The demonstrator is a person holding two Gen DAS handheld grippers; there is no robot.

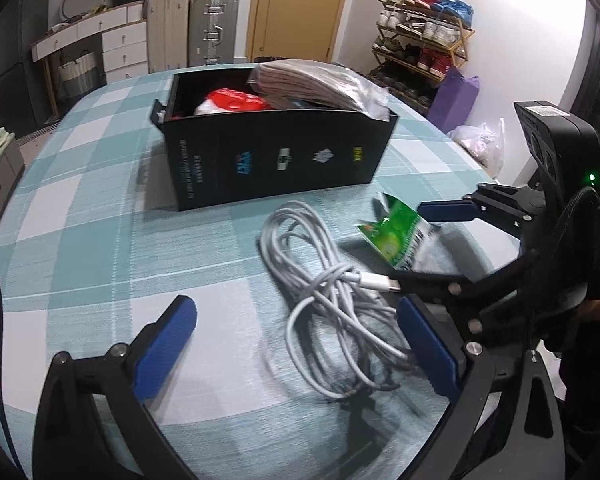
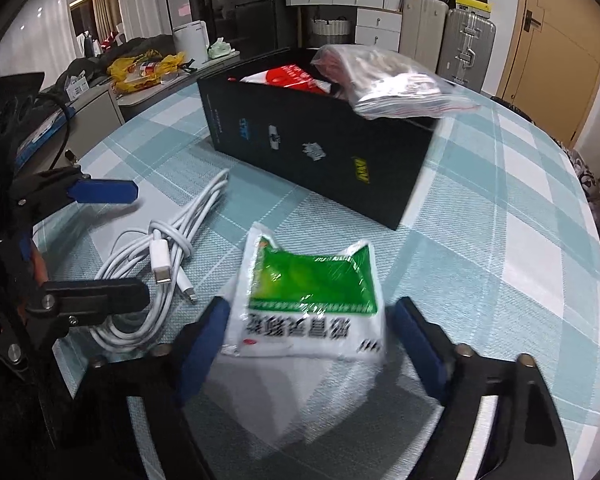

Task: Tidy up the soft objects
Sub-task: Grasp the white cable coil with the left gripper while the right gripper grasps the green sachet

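A black box (image 1: 276,156) stands on the checked tablecloth and holds a red-and-white pack (image 1: 230,104) and a clear bag of folded cloth (image 1: 312,84). It also shows in the right wrist view (image 2: 320,152). A coiled white cable (image 1: 332,300) lies in front of it, between the fingers of my open left gripper (image 1: 296,344). My right gripper (image 2: 308,344) is open around a green-and-white packet (image 2: 312,300) that lies on the table, fingers apart from its sides. The packet (image 1: 396,236) and right gripper (image 1: 424,244) also show in the left view.
The table (image 2: 520,200) has a round edge at the right. Suitcases (image 1: 192,28), a drawer unit (image 1: 120,40), a door and a shoe rack (image 1: 424,28) stand behind. A counter with bags (image 2: 148,68) is at the left.
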